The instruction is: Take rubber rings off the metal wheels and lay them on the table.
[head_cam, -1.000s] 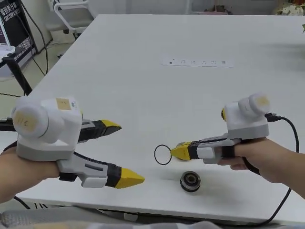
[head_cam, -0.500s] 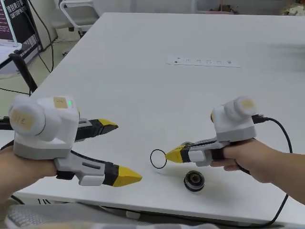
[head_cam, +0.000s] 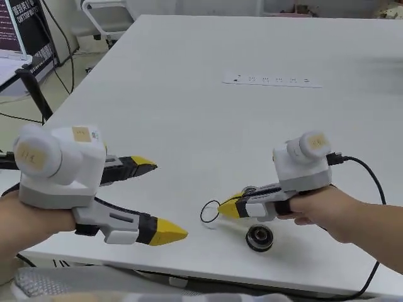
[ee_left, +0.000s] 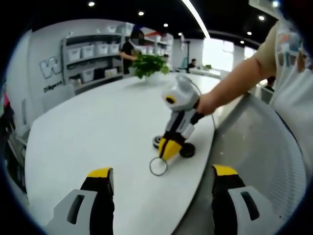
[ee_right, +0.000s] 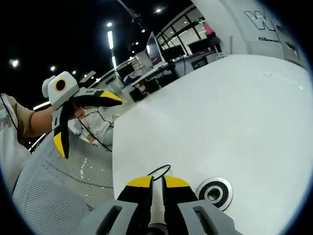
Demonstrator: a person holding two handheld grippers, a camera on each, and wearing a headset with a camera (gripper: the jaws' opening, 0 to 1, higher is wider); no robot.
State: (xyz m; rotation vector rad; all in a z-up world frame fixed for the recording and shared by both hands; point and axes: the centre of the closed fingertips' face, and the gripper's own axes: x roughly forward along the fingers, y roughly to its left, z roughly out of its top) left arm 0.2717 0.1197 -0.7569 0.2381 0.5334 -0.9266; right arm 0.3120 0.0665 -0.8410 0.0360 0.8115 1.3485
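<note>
One rubber ring (head_cam: 211, 211) pinched in right tongs (head_cam: 221, 206), beside wheel (head_cam: 259, 238); left tongs (head_cam: 170, 200) wide, empty

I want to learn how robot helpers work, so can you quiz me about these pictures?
1. True or false: the left hand-held gripper is open and holds nothing.
2. Pick one. The right hand-held gripper pinches: A) a rubber ring, B) a pencil, C) a spoon.
3. Fill the gap: the metal wheel lies on the ___, beside the right hand-held gripper.

Key: 1 true; 2 A; 3 table.
</note>
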